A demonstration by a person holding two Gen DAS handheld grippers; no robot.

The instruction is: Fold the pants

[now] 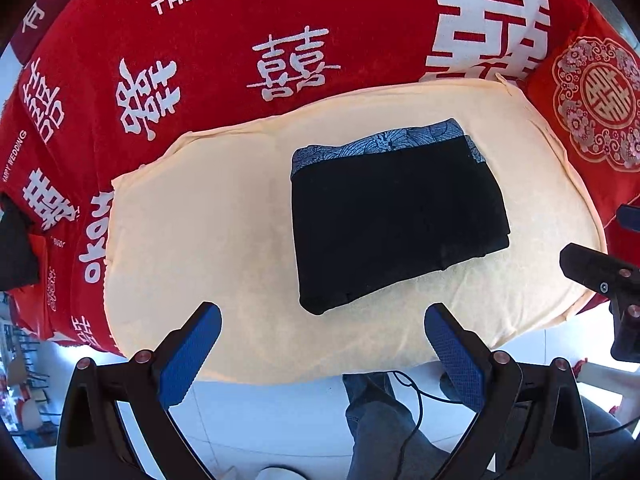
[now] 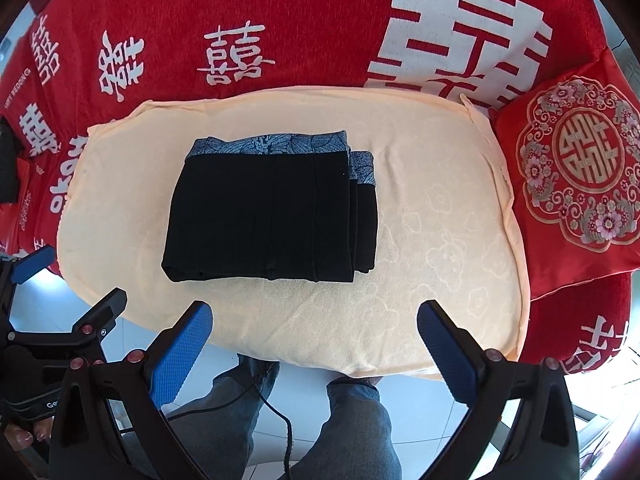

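The black pants [image 1: 396, 216] [image 2: 272, 216] lie folded into a compact rectangle on a cream cloth [image 1: 208, 232] [image 2: 440, 240], with a grey-blue patterned waistband along the far edge. My left gripper [image 1: 322, 312] hangs open in front of the pants' near edge, nothing between its blue pads. My right gripper [image 2: 314, 310] is likewise open, held back from the pants over the cloth's near edge. Each gripper also shows at the side of the other's view: the right one [image 1: 600, 272] and the left one [image 2: 72, 300].
The cream cloth covers a seat draped in a red blanket [image 1: 240, 20] [image 2: 280, 20] with white characters. A red embroidered cushion [image 1: 592, 104] [image 2: 576, 176] sits at the right. A person's legs in jeans [image 2: 352, 420] and a black cable [image 2: 280, 420] are below, over a white tiled floor.
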